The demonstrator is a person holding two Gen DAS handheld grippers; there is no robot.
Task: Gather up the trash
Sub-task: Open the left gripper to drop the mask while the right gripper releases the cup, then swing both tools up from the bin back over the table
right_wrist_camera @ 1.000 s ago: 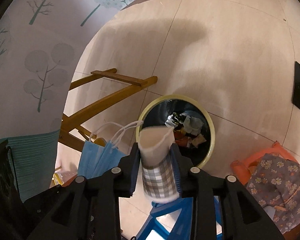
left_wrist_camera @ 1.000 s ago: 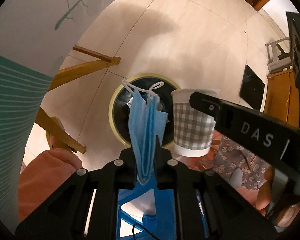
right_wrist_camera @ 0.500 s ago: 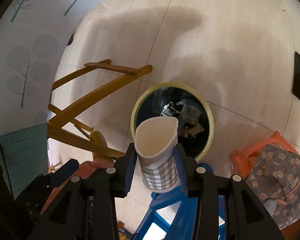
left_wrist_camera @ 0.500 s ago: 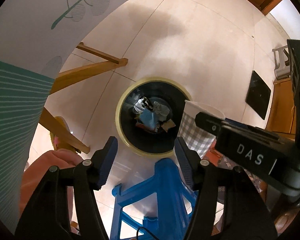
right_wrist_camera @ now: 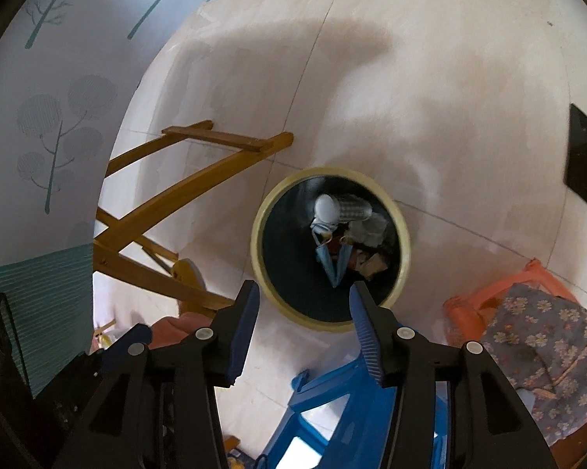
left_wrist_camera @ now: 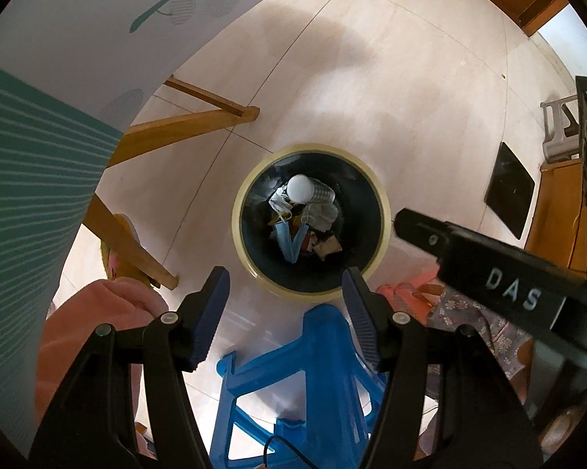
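Cup (left_wrist_camera: 309, 191) now in bin (left_wrist_camera: 254, 269), mask (left_wrist_camera: 289, 240) too; tiled floor (left_wrist_camera: 371, 90).

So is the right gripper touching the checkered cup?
Apart. In the right wrist view the right gripper, its jaws opening with nothing between them, hangs above the bin, while the checkered cup lies down inside on the trash.
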